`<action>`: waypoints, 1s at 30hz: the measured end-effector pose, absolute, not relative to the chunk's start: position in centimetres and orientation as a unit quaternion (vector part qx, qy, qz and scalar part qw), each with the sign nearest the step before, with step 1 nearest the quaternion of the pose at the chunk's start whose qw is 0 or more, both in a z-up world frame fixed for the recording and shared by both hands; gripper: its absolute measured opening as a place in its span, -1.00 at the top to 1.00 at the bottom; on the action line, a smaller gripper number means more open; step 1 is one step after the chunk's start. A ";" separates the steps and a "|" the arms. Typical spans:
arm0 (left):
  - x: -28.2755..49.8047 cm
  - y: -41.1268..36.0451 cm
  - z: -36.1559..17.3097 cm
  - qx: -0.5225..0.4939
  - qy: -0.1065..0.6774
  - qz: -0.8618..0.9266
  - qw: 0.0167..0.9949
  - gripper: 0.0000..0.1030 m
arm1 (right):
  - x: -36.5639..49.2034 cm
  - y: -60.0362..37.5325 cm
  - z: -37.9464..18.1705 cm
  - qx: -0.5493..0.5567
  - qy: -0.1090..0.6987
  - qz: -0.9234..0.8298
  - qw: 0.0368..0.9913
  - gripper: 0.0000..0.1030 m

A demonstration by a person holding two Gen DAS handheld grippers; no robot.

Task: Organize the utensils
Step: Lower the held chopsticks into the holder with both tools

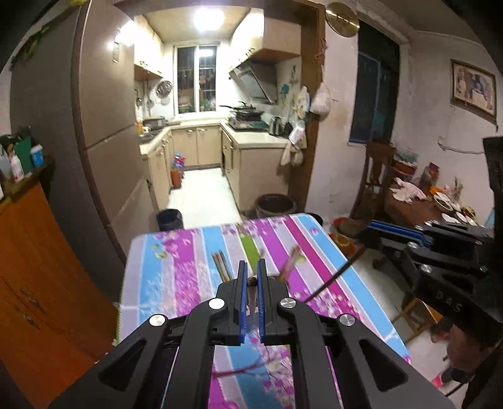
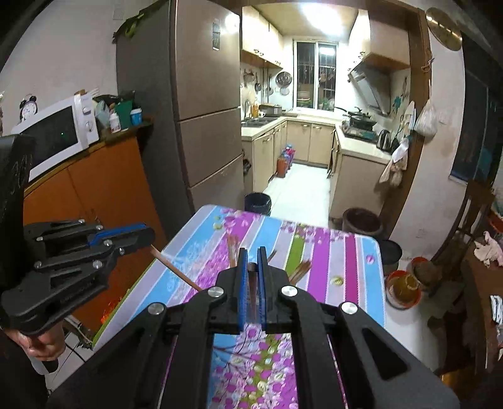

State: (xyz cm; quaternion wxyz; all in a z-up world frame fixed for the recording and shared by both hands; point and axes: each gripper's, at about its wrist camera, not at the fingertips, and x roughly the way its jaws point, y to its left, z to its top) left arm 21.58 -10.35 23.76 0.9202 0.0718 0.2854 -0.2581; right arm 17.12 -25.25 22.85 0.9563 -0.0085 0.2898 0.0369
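Blown-out kitchen ceiling light (image 1: 204,17), dim foreground room, motion-blurred tablecloth (image 1: 195,261), dark fisheye-curved corners

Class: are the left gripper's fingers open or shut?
Shut: the left gripper grips a chopstick that sticks out beyond its fingers.

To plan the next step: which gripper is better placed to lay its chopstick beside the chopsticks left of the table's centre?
Probably left. Both hold a chopstick, but the left gripper hangs nearer those chopsticks; the right gripper hangs toward the opposite edge.

chopsticks (image 1: 221,264) on table (image 1: 157,267), kitchen (image 1: 201,132) behind
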 end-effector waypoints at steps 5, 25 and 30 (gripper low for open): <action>24.5 -11.3 25.0 0.074 0.287 -0.250 0.922 0.87 | 19.8 -25.9 23.5 -0.009 0.288 0.027 0.957 0.91; 33.9 -15.6 17.3 0.105 0.388 -0.245 0.882 0.87 | 29.7 -28.4 17.3 0.033 0.383 0.018 0.923 0.91; 35.2 -15.6 15.3 0.103 0.412 -0.248 0.871 0.87 | 31.4 -28.9 15.5 0.047 0.403 0.018 0.914 0.91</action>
